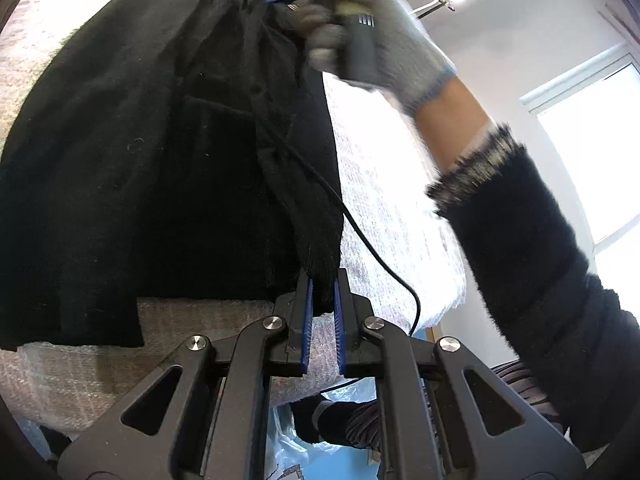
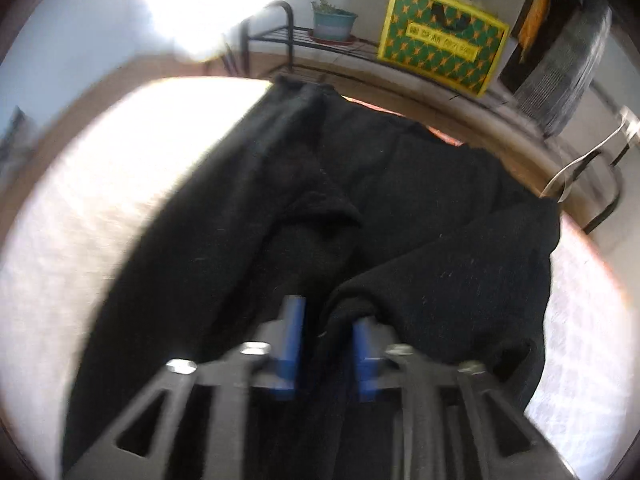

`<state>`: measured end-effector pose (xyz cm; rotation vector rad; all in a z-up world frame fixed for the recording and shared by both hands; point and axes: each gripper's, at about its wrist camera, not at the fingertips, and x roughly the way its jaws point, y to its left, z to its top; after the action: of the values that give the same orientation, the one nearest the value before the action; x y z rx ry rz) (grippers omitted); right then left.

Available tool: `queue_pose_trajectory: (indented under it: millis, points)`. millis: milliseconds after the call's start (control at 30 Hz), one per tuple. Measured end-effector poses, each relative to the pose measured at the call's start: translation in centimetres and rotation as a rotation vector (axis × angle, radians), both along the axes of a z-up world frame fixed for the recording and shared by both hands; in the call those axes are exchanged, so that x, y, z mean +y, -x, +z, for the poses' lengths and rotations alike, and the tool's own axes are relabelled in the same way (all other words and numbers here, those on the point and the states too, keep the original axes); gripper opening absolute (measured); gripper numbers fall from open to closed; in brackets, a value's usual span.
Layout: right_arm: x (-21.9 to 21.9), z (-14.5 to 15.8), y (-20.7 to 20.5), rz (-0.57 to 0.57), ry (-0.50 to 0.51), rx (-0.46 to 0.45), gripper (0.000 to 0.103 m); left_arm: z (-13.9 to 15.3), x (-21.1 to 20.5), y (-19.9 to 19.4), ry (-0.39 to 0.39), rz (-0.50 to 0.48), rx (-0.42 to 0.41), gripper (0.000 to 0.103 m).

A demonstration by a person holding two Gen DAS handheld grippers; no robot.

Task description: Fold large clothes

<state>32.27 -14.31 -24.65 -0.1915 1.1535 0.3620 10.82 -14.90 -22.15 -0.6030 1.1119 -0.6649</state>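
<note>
A pale, textured cover lies over the surface I work on, bright under the window light at the right of my left wrist view; whether it is a bed or a counter I cannot tell. Across it spreads the black garment, filling the left and centre of that frame, its lower hem hanging over the near edge.

My left gripper sits low in the centre of that view, its blue pads clamped on a narrow end of the black garment that rises from between them. A thin black cable curves down just to the right of it. At the top of the frame my right hand, in a grey glove, holds the handle of the other tool, with a dark fuzzy sleeve running down the right side.

In the right wrist view, which is blurred, my right gripper is low in the centre with its blue pads apart; a fold of the black garment lies between them, and the pads do not press on it. Beyond, at the upper right, a yellow and green box and a potted plant stand on a dark rack.
</note>
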Motion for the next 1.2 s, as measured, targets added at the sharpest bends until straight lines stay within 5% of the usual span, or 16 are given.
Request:
queue_pose_trajectory:
  millis: [167, 300, 533, 567, 667, 833, 1033, 1200]
  points:
    - [-6.9, 4.9, 1.6, -0.019, -0.219, -0.057, 0.038, -0.1, 0.0, 0.1, 0.005, 0.002, -0.004, 0.007]
    - [-10.1, 3.7, 1.4, -0.095, -0.109, -0.077, 0.04, 0.2, 0.1, -0.1, -0.001, -0.007, -0.004, 0.007]
    - [-9.0, -0.1, 0.5, -0.033, 0.058, -0.055, 0.047, 0.3, -1.6, 0.0, -0.017, -0.024, -0.013, 0.007]
    - [-8.9, -0.4, 0.2, -0.036, 0.081, -0.056, 0.044, 0.2, -1.7, 0.0, -0.017, -0.028, -0.013, 0.007]
    - [-9.7, -1.4, -0.1, -0.068, 0.115, -0.045, 0.008, 0.5, -2.2, 0.0, -0.017, -0.039, -0.015, 0.007]
    - [-12.6, 0.2, -0.6, -0.183, 0.004, -0.095, 0.001, 1.5, -3.2, 0.3, -0.035, -0.062, -0.061, 0.004]
    - [-21.4, 4.5, -0.1, -0.456, -0.375, -0.171, 0.0, 2.7, -5.4, 1.3, -0.079, -0.129, -0.128, 0.0]
    - [-23.4, 2.3, 0.3, -0.509, -0.336, -0.123, 0.0, 2.1, -6.1, 1.0, -0.115, -0.137, -0.127, 0.0]
